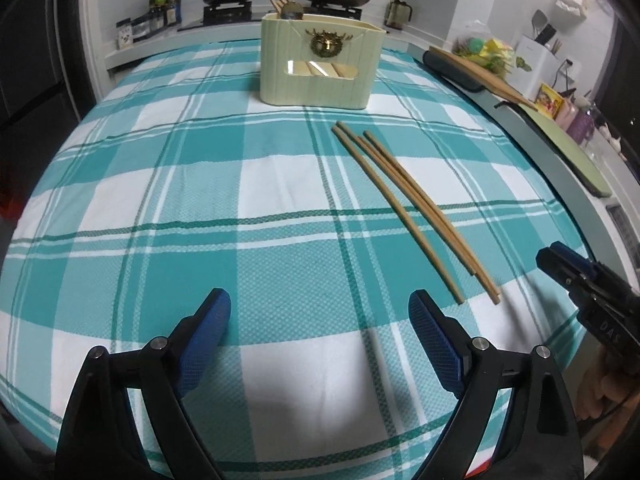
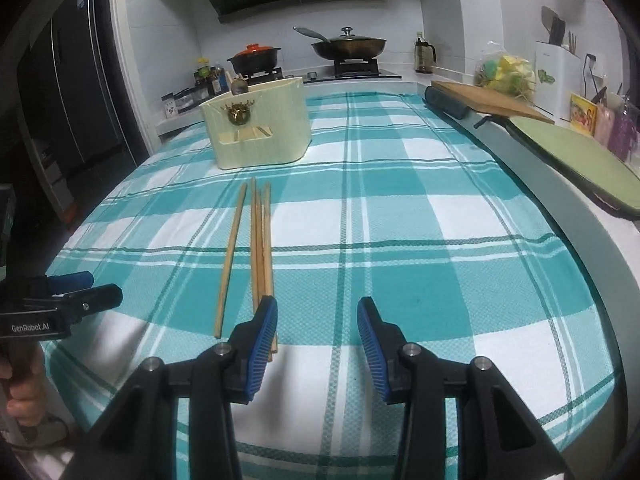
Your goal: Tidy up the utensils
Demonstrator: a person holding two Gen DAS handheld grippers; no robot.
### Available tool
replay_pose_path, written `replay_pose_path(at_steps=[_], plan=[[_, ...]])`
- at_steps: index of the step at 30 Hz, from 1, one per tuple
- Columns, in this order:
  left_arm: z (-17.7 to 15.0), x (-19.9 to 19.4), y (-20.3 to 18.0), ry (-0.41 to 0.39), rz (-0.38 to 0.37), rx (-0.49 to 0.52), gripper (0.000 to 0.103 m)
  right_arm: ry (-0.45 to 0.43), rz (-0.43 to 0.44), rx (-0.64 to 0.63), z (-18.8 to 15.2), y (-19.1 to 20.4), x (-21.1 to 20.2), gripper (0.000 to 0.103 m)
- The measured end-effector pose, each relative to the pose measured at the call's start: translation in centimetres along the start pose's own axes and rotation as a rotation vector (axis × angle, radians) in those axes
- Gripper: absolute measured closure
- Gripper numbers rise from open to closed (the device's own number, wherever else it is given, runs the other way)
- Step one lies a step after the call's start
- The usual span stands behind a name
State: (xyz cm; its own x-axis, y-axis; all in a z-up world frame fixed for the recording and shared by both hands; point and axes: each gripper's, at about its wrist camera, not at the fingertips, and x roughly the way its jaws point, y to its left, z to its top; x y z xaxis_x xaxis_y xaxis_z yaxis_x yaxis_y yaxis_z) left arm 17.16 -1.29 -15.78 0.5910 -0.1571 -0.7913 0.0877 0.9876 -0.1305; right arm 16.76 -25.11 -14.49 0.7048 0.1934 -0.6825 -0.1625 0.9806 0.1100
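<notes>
Several wooden chopsticks (image 1: 408, 208) (image 2: 260, 248) lie side by side on the teal checked tablecloth (image 1: 160, 208) (image 2: 420, 280). Behind them stands a cream utensil holder (image 1: 320, 64) (image 2: 260, 132) with a gold deer emblem; a spoon and sticks poke out of its back. My left gripper (image 1: 320, 308) (image 2: 104, 285) hovers wide open over bare cloth, left of the chopsticks' near ends. My right gripper (image 2: 317, 312) (image 1: 550, 254) is open with nothing between its fingers. Its left finger (image 2: 262, 340) covers the chopsticks' near ends in the right wrist view.
A wooden cutting board (image 2: 488, 98) and a green board (image 2: 580, 156) lie on the counter along the table's right edge. At the back, a stove carries a red-lidded pot (image 2: 256, 56) and a wok (image 2: 348, 46). Bottles (image 1: 160, 8) stand at the back left.
</notes>
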Motion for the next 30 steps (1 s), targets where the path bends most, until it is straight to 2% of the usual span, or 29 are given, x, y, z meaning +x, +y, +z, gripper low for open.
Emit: replay_pose_path(at_steps=[7,12,18,25,30], plan=[[4.1,2.8,-2.1,-0.037,0.028,0.07,0.012,0.009,-0.001,-0.029,-0.4,0.5,0.8,0.063],[6.4,6.9,-4.0,-0.011,0.047,0.092,0.012,0.014,0.005,-0.049,-0.6,0.9,1.1,0.065],[6.1,9.9,-5.2,0.018,0.144,0.142,0.012,0.024,0.009,-0.045,-0.2,0.7,1.5,0.066],[6.1,9.7,-3.5,0.013,0.152,0.105,0.009,0.062,0.058,-0.067,1.7,0.9,3.4,0.067],[5.9,9.5,-1.7,0.019,0.15,0.059,0.009,0.116,0.105,-0.118,4.0,2.0,7.0,0.073]])
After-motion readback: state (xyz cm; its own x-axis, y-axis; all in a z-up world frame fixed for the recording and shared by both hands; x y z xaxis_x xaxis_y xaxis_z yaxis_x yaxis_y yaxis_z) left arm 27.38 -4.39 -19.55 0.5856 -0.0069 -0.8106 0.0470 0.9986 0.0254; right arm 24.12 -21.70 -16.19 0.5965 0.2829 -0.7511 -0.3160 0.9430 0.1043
